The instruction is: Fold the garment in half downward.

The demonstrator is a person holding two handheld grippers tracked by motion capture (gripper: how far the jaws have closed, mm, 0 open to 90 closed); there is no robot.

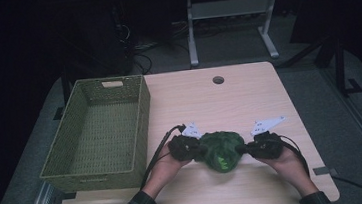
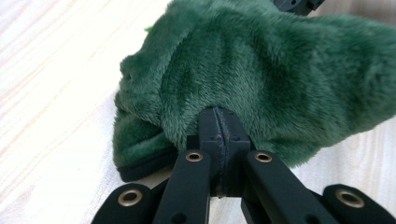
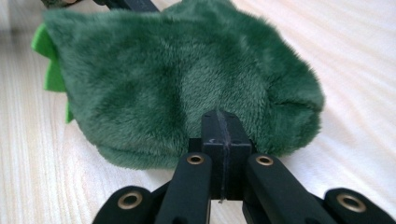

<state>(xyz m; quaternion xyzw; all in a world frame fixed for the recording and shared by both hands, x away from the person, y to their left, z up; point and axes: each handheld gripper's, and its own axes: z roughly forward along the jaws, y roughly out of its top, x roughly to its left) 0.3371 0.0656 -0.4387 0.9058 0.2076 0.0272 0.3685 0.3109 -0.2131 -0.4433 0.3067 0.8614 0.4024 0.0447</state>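
Jaws first, high view: left gripper [image 1: 199,148] and right gripper [image 1: 241,149] both pinch the green plush toy [image 1: 222,149] from opposite sides; toy sits on the counter [image 1: 229,97] near the front edge, just right of the woven basket [image 1: 102,131], which holds nothing.

Left gripper view: jaws closed tight w/ a fold of green fur [image 2: 261,79] nipped at the tips.

Right gripper view: same, jaws together on fur [image 3: 177,88]; light-green felt bit [image 3: 46,60] at far side.

Progress, my guess: grasp done; lift and move to basket not yet begun.
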